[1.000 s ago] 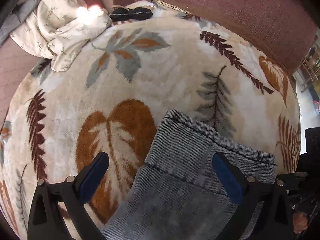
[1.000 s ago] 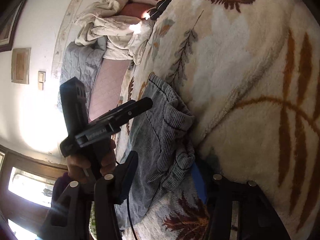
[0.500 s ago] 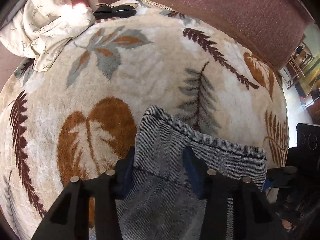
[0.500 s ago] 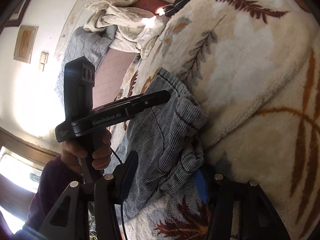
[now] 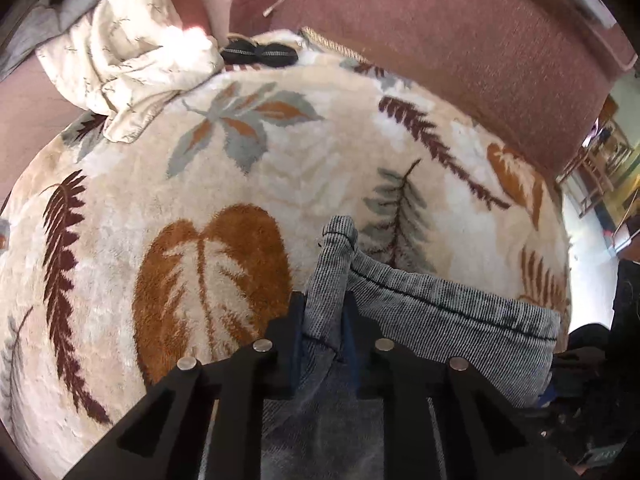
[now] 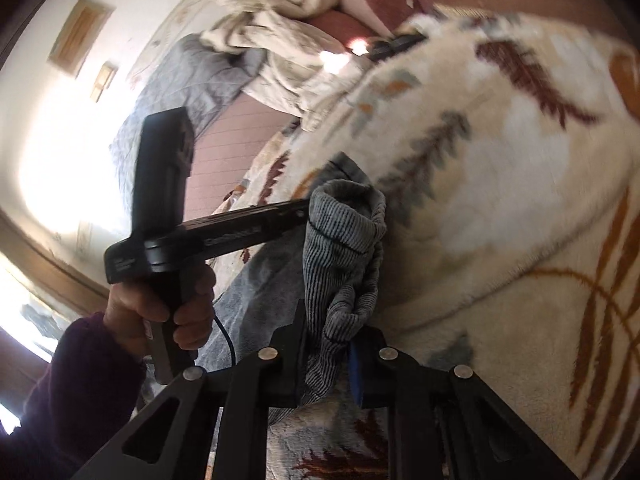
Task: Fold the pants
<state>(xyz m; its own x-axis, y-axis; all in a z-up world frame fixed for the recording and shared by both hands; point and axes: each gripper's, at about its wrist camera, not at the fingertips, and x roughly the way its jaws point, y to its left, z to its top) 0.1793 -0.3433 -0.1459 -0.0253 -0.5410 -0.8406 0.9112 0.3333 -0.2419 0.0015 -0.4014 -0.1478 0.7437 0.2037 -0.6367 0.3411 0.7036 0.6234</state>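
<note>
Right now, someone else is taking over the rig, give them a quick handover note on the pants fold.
Left tool: jaws closing, pinching the hem corner of the grey pants.
Right tool: jaws closing, bunched pants fabric between the pads.
Pants lie on the leaf-print blanket, hem end slightly raised.
Done: both corners gripped.
Left: no fold made yet; probably carry the hem over and lay it flat.

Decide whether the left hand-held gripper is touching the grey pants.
Touching. In the left wrist view the left hand-held gripper has a bunched fold of the grey pants squeezed between its closing jaws, with no gap either side.
</note>
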